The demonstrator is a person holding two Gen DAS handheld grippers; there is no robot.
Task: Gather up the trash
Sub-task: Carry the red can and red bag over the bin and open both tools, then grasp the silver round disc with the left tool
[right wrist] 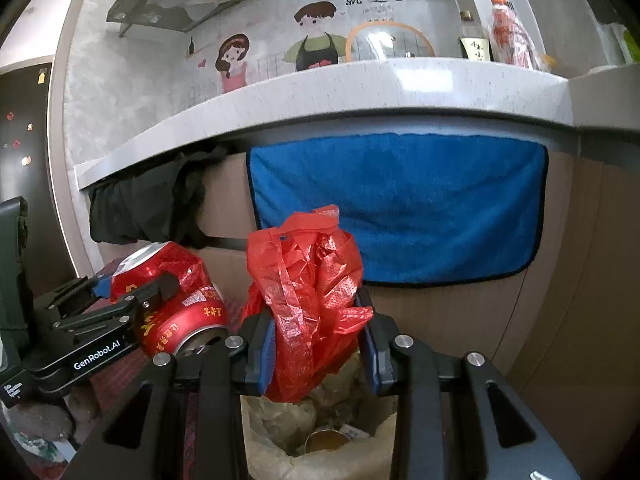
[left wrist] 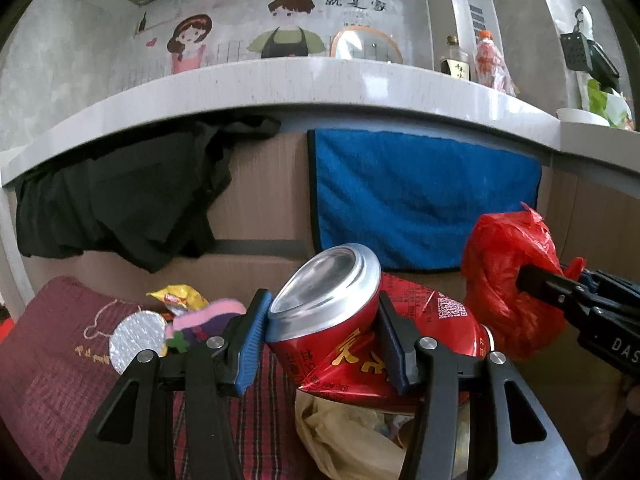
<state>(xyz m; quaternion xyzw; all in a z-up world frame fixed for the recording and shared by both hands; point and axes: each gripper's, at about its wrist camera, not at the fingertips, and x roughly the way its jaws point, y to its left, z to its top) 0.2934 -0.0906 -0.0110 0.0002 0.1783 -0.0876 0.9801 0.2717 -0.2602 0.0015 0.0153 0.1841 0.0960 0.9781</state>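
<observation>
Left claw [left wrist: 324,328] clamped on a dented red aluminium can [left wrist: 340,312], shiny concave base facing the camera, held above the bin. Right claw [right wrist: 316,340] clamped on a crinkly red plastic bag [right wrist: 308,280], bunched. Below both: bin [right wrist: 280,432] lined with a pale wrinkled bag, holding wrappers and a round tin. Fuzzy blue towel [right wrist: 400,208] hangs behind.
</observation>
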